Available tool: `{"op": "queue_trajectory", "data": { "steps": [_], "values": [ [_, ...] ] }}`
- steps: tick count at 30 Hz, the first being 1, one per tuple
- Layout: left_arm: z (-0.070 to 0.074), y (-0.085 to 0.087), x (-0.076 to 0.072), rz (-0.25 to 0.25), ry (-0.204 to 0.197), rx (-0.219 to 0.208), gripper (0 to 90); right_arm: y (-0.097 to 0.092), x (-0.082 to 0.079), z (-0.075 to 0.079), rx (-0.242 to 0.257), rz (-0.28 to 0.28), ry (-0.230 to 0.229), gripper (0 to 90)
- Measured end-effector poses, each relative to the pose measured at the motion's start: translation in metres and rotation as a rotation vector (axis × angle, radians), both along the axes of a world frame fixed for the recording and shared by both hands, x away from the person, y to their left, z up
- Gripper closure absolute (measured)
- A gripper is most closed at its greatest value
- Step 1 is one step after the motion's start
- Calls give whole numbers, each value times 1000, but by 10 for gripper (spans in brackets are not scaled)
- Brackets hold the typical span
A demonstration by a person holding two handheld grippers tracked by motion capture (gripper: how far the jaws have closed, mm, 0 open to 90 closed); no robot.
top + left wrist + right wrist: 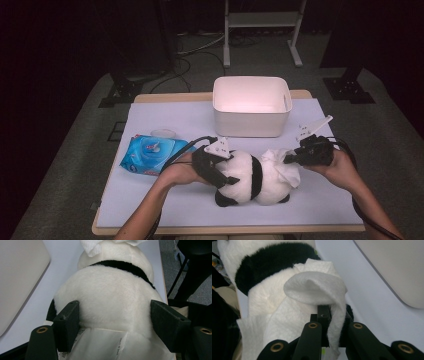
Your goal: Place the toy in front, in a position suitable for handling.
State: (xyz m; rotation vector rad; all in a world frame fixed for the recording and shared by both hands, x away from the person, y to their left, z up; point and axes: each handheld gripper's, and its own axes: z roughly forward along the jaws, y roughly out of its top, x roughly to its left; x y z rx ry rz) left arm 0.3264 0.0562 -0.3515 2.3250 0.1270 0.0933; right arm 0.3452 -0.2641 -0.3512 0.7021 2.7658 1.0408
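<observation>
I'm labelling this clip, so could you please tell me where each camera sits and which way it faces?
High view: above the person's side, looking forward and down on the table; both forearms, left gripper and right gripper show.
Left gripper view: rides the left gripper, looking along its jaws clamped on the plush panda.
Right gripper view: rides the right gripper, whose jaws pinch a white wipe against the panda.
Shared: panda, wipe and white bin appear in all three.
</observation>
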Motion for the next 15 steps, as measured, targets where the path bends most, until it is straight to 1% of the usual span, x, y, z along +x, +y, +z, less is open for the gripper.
{"op": "queue_trajectory", "data": {
  "steps": [2, 4, 7, 10, 12, 15],
  "values": [
    [0, 0, -1, -4, -3, -2, 270, 4, 1, 3, 4, 11, 0, 849],
    [0, 0, -1, -3, -4, 0, 271, 11, 2, 5, -5, 26, -5, 849],
    [0, 1, -2, -3, -5, 4, 271, 25, 6, 8, -24, 56, -13, 849],
    [-1, 2, -3, 1, -6, -1, 271, 36, 10, 11, -29, 78, -15, 849],
    [-1, 1, -4, -6, -10, -8, 271, 44, 12, 13, -35, 92, -13, 849],
    [0, 1, -5, -13, -16, -6, 271, 56, 15, 13, -46, 115, -15, 849]
  ]
}}
